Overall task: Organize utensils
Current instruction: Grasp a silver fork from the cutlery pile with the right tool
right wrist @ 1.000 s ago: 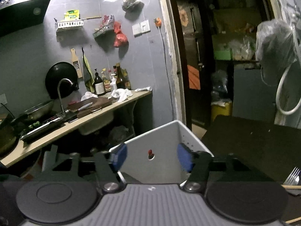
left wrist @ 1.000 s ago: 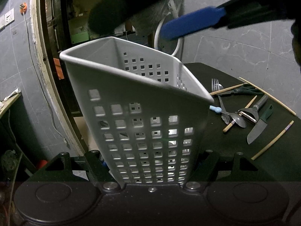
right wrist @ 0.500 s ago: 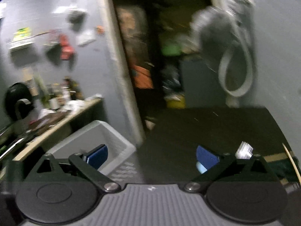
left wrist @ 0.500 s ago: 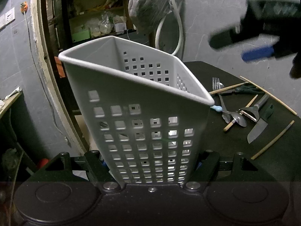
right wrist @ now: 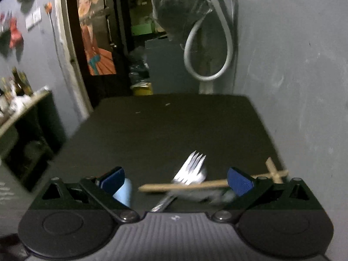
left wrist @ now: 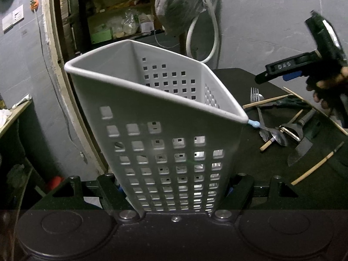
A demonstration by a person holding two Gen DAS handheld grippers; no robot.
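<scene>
**Caddy Held Ready While the Cutlery Is Approached**

While the pale grey perforated plastic utensil caddy is clamped near its base by the left gripper, its open mouth is kept tilted up and toward the loose cutlery, presumably so that pieces can be dropped straight in. The left jaws are pressed against the caddy's two side walls. The caddy appears empty, so the sorting is judged barely begun.

On the dark table, to the right of the caddy, the utensils lie in a loose heap: a steel fork, a metal spoon, a green-handled knife, a peeler and several wooden chopsticks.

The right gripper is held low over this heap with its jaws spread wide and nothing pinched. The fork and one chopstick are seen between the blue pads, so a pickup there seems intended.
</scene>
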